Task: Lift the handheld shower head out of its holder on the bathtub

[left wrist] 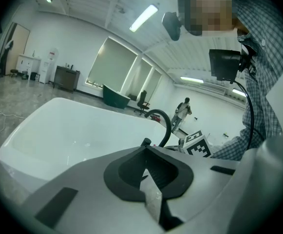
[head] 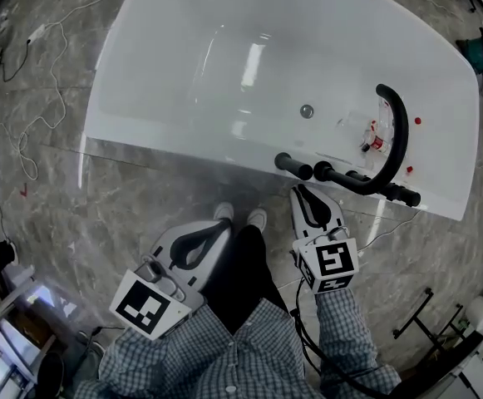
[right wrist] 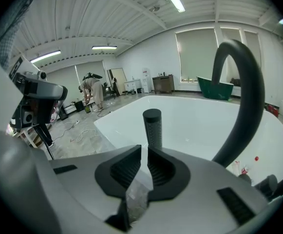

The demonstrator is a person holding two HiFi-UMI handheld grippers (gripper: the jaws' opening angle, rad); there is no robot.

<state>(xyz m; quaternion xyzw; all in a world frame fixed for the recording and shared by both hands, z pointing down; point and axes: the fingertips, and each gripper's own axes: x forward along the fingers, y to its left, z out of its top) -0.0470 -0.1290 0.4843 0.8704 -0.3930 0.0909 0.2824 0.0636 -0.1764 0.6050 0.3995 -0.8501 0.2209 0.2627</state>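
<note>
The right claw (head: 301, 189) tilts down toward the near rim of the bathtub (head: 158, 140), jaws together and empty. The handheld shower head (right wrist: 152, 126) stands upright on that rim at its twelve o'clock, just beyond the tips. The left claw (head: 223, 229) is closed on nothing too, at the right one's eight o'clock, angled toward the tub.
</note>
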